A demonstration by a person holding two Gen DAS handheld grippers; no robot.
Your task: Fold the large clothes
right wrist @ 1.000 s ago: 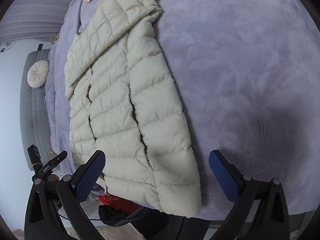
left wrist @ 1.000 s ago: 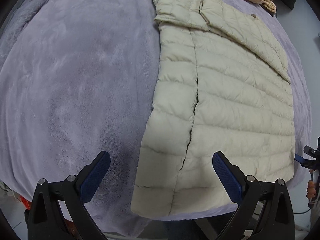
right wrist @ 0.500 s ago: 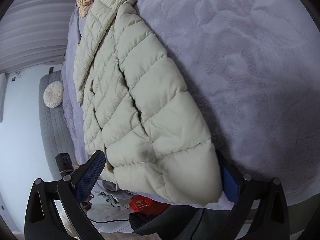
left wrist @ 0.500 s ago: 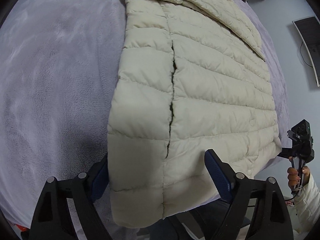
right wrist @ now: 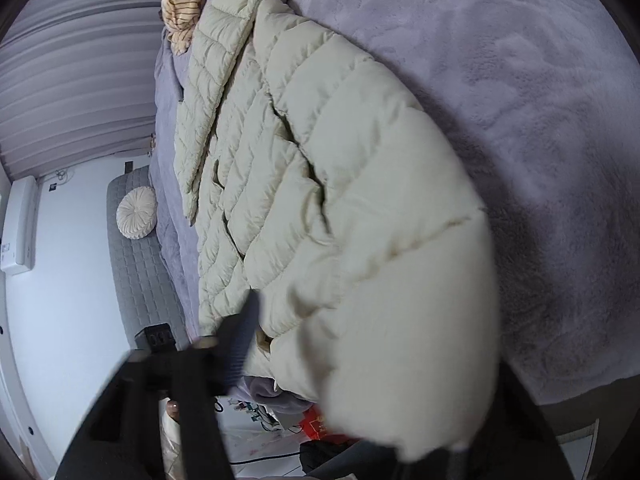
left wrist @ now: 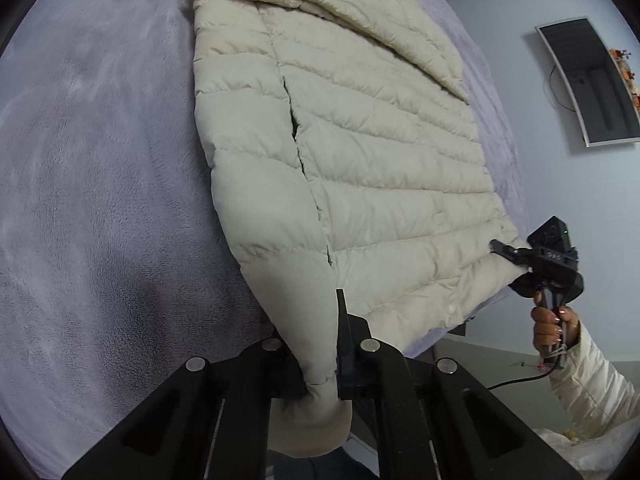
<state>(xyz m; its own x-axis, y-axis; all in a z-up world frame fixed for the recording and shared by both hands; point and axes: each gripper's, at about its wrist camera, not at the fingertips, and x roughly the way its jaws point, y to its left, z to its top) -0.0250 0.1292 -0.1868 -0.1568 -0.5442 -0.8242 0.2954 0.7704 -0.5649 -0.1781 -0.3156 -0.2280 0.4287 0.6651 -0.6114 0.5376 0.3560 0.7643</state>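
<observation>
We saw a cream puffer jacket lying flat on a lilac fleece blanket, filling the centre and right of the left wrist view. Our left gripper, at the bottom centre, had just closed its jaws on the jacket's near cuff. Our right gripper, at the right edge of that view, was held by a hand and had just been closing on the jacket's hem corner, the fabric pinched between its fingers. In the right wrist view the jacket bulged over the lower centre, blurred. A striped garment lay at the upper left.
</observation>
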